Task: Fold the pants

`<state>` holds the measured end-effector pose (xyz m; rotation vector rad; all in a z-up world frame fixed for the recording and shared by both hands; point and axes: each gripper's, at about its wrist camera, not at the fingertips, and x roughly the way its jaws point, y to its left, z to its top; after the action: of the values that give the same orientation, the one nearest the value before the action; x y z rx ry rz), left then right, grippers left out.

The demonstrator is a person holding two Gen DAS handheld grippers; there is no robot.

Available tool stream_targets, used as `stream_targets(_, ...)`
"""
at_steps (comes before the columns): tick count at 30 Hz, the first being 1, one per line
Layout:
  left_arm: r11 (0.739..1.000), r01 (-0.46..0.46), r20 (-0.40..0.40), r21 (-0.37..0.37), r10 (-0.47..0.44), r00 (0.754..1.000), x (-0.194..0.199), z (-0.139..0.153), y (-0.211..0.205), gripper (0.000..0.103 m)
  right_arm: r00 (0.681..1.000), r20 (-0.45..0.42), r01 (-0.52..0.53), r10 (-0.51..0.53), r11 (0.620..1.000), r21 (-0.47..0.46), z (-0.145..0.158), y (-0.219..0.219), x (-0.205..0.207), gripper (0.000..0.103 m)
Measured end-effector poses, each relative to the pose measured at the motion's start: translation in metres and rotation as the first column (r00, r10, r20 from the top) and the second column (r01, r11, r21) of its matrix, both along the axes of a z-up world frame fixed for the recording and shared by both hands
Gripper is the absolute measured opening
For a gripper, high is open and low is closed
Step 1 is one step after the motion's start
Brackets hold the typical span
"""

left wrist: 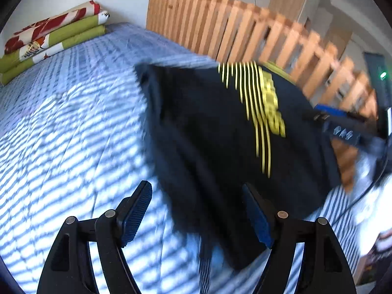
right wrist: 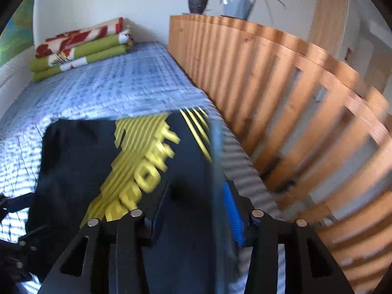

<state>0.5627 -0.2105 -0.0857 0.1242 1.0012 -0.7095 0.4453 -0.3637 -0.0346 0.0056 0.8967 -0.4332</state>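
At the bottom of the left wrist view, the left gripper (left wrist: 196, 216) stands wide and empty over the pants (left wrist: 220, 134), which lie folded on the striped bedspread (left wrist: 61, 122). Lower centre in the right wrist view, the right gripper (right wrist: 196, 210) sits narrower astride their edge; whether it pinches, I cannot tell. The fold looks just laid; next comes regripping for another fold.

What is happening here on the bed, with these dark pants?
A person with a gripper in each hand is folding dark pants with a yellow print on a blue bedspread. The left gripper is open, nothing pinched. The right gripper straddles the pants' edge; whether it grips is unclear.
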Motion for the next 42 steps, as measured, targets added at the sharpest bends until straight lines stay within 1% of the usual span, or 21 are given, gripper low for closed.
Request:
stream_targets(3, 0.998, 0.003, -0.038, 0.069, 0.0, 0.999, -0.032, -0.009, 0.022, 0.078, 0.998, -0.047, -0.039, 0.041, 0.999, 0.035, -0.004, 0.0, -0.043, 0.045)
stream_targets(4, 0.995, 0.0, -0.036, 0.095, 0.003, 0.999, -0.044, -0.011, 0.029, 0.078, 0.996, -0.083, -0.042, 0.043, 0.999, 0.016, -0.009, 0.002, -0.056, 0.045)
stream_targets(5, 0.992, -0.003, -0.033, 0.122, 0.007, 0.999, -0.057, -0.012, 0.035, 0.078, 0.991, -0.133, -0.028, 0.025, 0.999, -0.027, -0.017, 0.005, -0.072, 0.045)
stream_targets(6, 0.99, -0.003, -0.033, 0.139, 0.008, 0.999, -0.072, -0.012, 0.044, 0.078, 0.988, -0.155, -0.015, 0.01, 0.999, -0.033, -0.021, 0.004, -0.084, 0.045)
stream_targets(8, 0.992, -0.001, -0.042, 0.126, 0.006, 0.999, -0.102, -0.006, 0.063, 0.078, 0.987, -0.162, 0.011, -0.007, 1.0, 0.022, -0.021, 0.001, -0.115, 0.045)
stream_targets(9, 0.993, 0.001, -0.031, 0.12, 0.003, 1.0, -0.12, 0.001, 0.074, 0.078, 0.986, -0.168, 0.031, -0.025, 0.999, 0.035, -0.019, 0.001, -0.133, 0.045)
stream_targets(11, 0.993, 0.004, -0.001, 0.116, -0.004, 1.0, -0.153, 0.015, 0.09, 0.078, 0.987, -0.156, 0.046, -0.039, 0.998, 0.04, -0.011, 0.005, -0.162, 0.045)
stream_targets(14, 0.998, 0.011, 0.005, 0.059, -0.011, 1.0, -0.201, 0.041, 0.119, 0.079, 0.992, -0.119, 0.049, -0.035, 0.992, 0.116, 0.006, 0.016, -0.208, 0.045)
stream_targets(16, 1.0, -0.001, 0.004, 0.012, 0.001, 1.0, -0.232, 0.056, 0.141, 0.083, 0.995, -0.092, 0.051, -0.036, 0.985, 0.162, 0.017, 0.027, -0.236, 0.045)
stream_targets(18, 0.999, -0.022, 0.01, -0.032, 0.022, 1.0, -0.264, 0.072, 0.164, 0.084, 0.998, -0.058, 0.037, -0.026, 0.979, 0.198, 0.029, 0.052, -0.265, 0.045)
stream_targets(20, 0.996, -0.058, 0.026, -0.066, 0.059, 0.998, -0.296, 0.091, 0.188, 0.084, 1.0, -0.024, 0.004, 0.001, 0.977, 0.215, 0.043, 0.082, -0.293, 0.045)
stream_targets(23, 0.991, -0.091, 0.033, -0.101, 0.094, 0.995, -0.331, 0.114, 0.216, 0.085, 0.999, 0.019, -0.047, 0.044, 0.977, 0.206, 0.066, 0.123, -0.327, 0.045)
stream_targets(25, 0.989, -0.1, 0.075, -0.111, 0.109, 0.991, -0.365, 0.134, 0.237, 0.086, 0.995, 0.056, -0.089, 0.08, 0.977, 0.196, 0.084, 0.151, -0.354, 0.046)
stream_targets(27, 0.989, -0.109, 0.121, -0.101, 0.12, 0.985, -0.393, 0.146, 0.252, 0.096, 0.991, 0.084, -0.113, 0.1, 0.979, 0.169, 0.1, 0.173, -0.376, 0.048)
stream_targets(28, 0.988, -0.116, 0.137, -0.103, 0.13, 0.982, -0.407, 0.153, 0.26, 0.097, 0.989, 0.101, -0.125, 0.111, 0.982, 0.144, 0.109, 0.189, -0.391, 0.05)
stream_targets(30, 0.986, -0.128, 0.156, -0.111, 0.144, 0.977, -0.435, 0.163, 0.275, 0.099, 0.984, 0.124, -0.141, 0.128, 0.984, 0.105, 0.116, 0.209, -0.413, 0.053)
stream_targets(32, 0.986, -0.134, 0.173, -0.104, 0.15, 0.973, -0.464, 0.169, 0.287, 0.102, 0.978, 0.151, -0.162, 0.147, 0.983, 0.088, 0.122, 0.228, -0.436, 0.054)
stream_targets(34, 0.983, -0.147, 0.173, -0.106, 0.164, 0.971, -0.487, 0.17, 0.298, 0.103, 0.974, 0.16, -0.176, 0.161, 0.981, 0.085, 0.122, 0.243, -0.455, 0.055)
stream_targets(35, 0.977, -0.172, 0.162, -0.122, 0.191, 0.968, -0.503, 0.169, 0.308, 0.103, 0.972, 0.167, -0.177, 0.163, 0.982, 0.071, 0.121, 0.251, -0.466, 0.055)
stream_targets(37, 0.972, -0.19, 0.139, -0.139, 0.209, 0.968, -0.527, 0.162, 0.321, 0.103, 0.972, 0.169, -0.176, 0.166, 0.983, 0.046, 0.117, 0.265, -0.481, 0.056)
stream_targets(42, 0.957, -0.264, 0.122, -0.119, 0.277, 0.953, -0.574, 0.143, 0.347, 0.103, 0.975, 0.148, -0.182, 0.169, 0.98, 0.081, 0.102, 0.287, -0.517, 0.056)
